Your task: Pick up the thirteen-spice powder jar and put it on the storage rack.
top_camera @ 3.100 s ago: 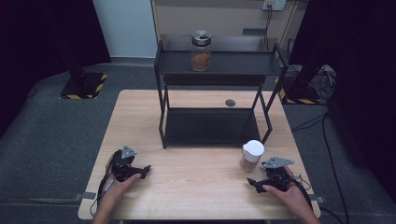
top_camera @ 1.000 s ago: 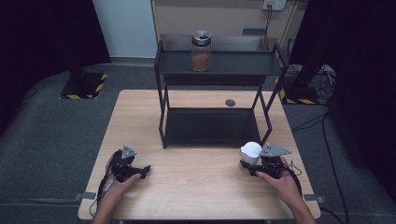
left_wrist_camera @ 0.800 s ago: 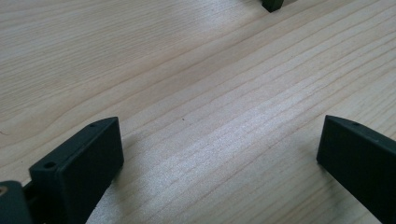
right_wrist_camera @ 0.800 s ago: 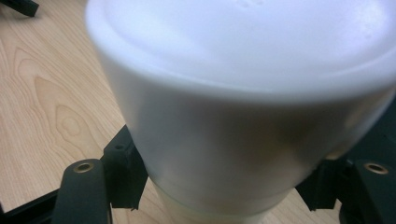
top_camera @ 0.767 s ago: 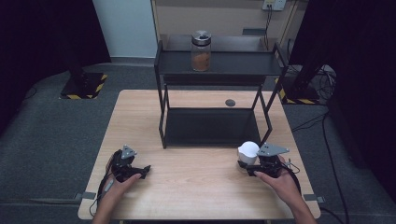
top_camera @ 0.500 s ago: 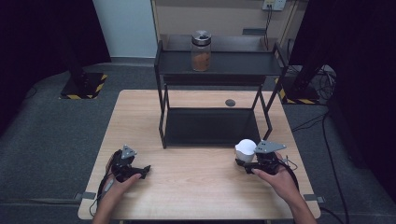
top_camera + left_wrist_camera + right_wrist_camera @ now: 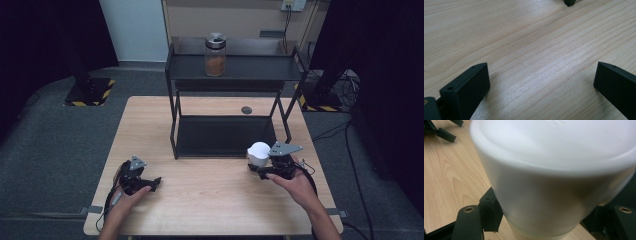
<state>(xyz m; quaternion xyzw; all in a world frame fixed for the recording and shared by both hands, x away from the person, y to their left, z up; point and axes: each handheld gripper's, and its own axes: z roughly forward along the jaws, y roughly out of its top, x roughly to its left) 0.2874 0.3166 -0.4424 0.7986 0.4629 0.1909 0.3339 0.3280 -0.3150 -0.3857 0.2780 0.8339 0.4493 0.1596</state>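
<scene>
Now the right gripper [image 7: 261, 169] squeezes the white jar [image 7: 259, 152] low on its sides, at the lower right of the desk [image 7: 210, 200], near the shelf [image 7: 235, 70]. Meanwhile the left gripper [image 7: 152, 184] rests wide open and empty.

lab-like test bay: black curtains [image 7: 45, 35], hazard-taped stand base [image 7: 90, 92]

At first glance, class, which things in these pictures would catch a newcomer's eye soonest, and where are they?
The round white plastic container stands out most, clamped in the right gripper near the table's right front, just before the black metal two-tier shelf. Next comes the clear glass jar of orange-brown contents on the shelf's top tier. The left gripper rests open on the light wooden table.
</scene>
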